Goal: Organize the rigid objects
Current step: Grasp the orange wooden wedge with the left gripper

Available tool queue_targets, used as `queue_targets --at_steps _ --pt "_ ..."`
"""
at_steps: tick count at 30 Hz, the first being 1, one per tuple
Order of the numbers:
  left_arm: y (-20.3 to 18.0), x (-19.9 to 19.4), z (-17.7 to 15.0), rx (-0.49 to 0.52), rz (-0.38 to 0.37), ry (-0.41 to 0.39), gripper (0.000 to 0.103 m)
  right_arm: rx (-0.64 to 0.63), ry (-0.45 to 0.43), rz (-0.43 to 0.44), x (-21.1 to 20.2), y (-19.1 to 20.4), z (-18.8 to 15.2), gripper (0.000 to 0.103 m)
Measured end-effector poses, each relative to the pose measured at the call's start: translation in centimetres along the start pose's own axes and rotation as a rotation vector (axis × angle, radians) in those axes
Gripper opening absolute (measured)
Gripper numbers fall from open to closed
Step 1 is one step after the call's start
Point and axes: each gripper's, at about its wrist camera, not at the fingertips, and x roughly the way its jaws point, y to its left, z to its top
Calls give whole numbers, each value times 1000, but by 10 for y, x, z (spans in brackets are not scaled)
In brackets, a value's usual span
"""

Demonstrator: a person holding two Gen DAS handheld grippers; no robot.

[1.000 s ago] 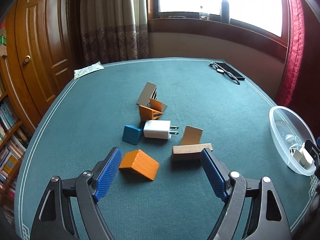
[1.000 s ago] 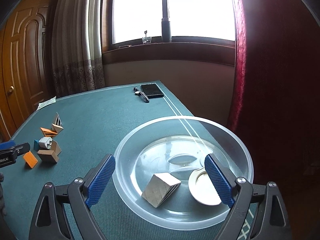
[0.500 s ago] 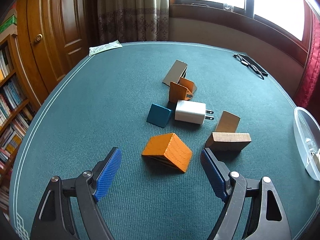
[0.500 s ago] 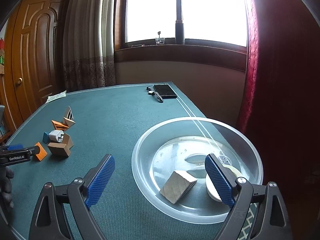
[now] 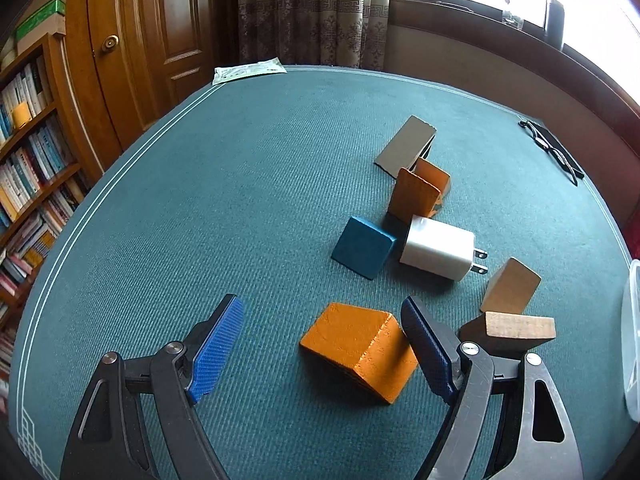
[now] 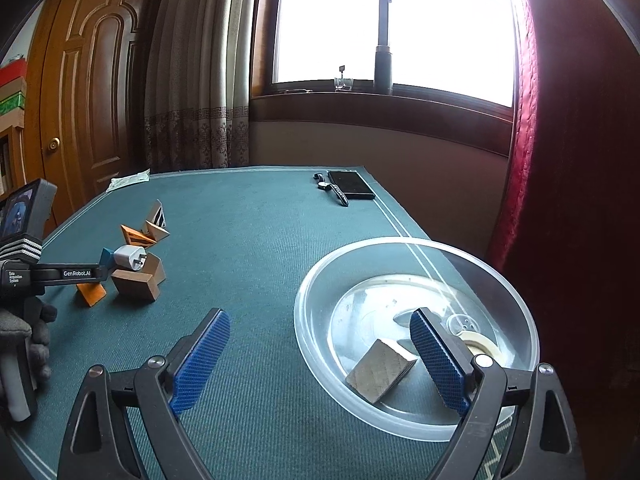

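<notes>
While a cluster of small blocks lies on a green cloth-covered table (image 5: pixel 240 184), the left gripper (image 5: pixel 322 350) hangs over the nearest one with its jaws spread wide and nothing between the pads. That piece, an orange wedge block (image 5: pixel 358 350), sits between the blue pads but closer to the right one, which looks nearly in contact. Beyond it lie a blue block (image 5: pixel 363 252), a white charger plug (image 5: pixel 436 254) and a brown wooden block (image 5: pixel 514 330). To grip well, it seems best to centre the jaws on the wedge, lower them, and squeeze flat opposite faces, not the slope. The right gripper (image 6: pixel 320 358), also spread and empty, waits by a clear plastic bowl (image 6: pixel 516 304) that already holds a pale wooden block (image 6: pixel 380 370).
</notes>
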Motion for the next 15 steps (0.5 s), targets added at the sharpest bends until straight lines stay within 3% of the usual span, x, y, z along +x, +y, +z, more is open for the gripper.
queue_targets --at_steps 6,11,15 --pt "21 -9 -12 14 1 -4 84 -12 -2 13 -2 6 -1 94" --pt "28 -7 -18 21 -22 14 82 -13 41 88 0 19 1 94" --pt "27 -10 -18 34 -56 -4 64 -13 92 157 5 30 5 94"
